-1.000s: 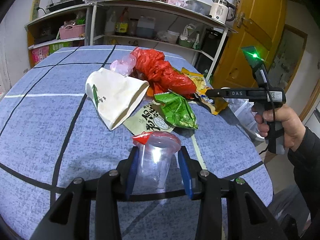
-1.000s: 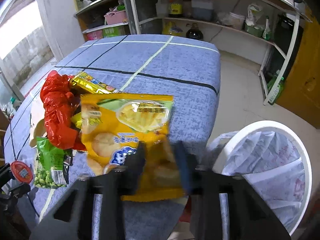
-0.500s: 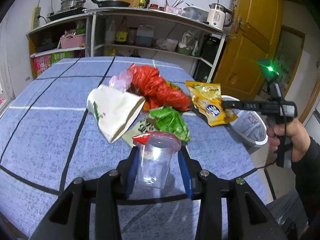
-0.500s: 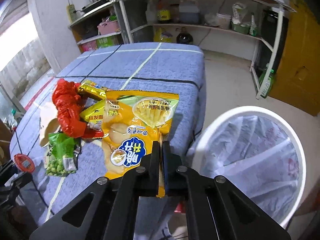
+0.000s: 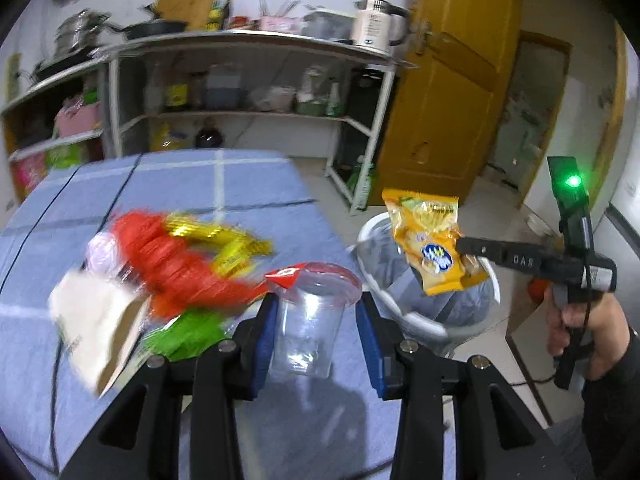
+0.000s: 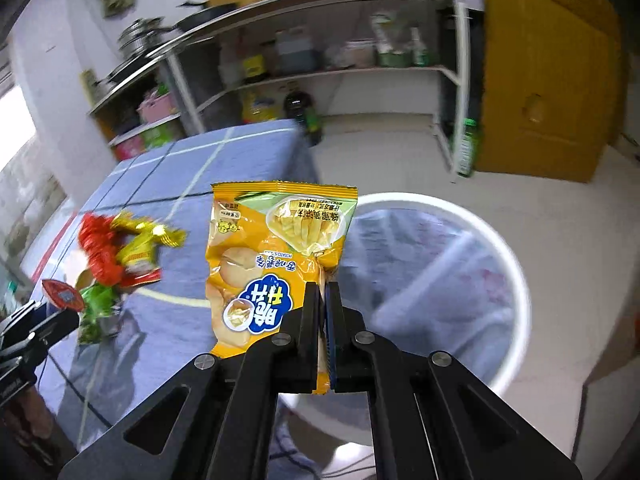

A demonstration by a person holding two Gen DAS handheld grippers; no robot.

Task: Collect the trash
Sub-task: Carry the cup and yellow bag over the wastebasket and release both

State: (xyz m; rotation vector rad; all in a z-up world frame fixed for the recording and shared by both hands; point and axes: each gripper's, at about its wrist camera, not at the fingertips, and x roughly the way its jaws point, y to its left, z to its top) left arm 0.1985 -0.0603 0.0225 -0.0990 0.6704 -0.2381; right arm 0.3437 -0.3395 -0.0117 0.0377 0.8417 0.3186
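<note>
Left tool [image 5: 318, 332] clamps clear cup [image 5: 310, 322] upright, 6 o'clock, over bench [image 5: 240, 184] edge. Right tool [image 6: 323, 320] pinches chip bag [image 6: 276, 256] by bottom corner so it hangs free, 3 o'clock, over bin [image 6: 516, 280]. Remaining wrappers [image 5: 188, 264] on bench, 10 o'clock.

Bin mouth [image 6: 516, 280] lies open (table edge [image 6: 298, 148] just beside), floor beyond clear.

Black two-finger left gripper [image 5: 316, 316] with blue pads [image 5: 264, 332] and silver screws at the finger joints; same black build on right gripper [image 6: 323, 320], with white lettering on its bar, a green light on top, a black cable; dark sleeve [image 5: 616, 392] at wrist
</note>
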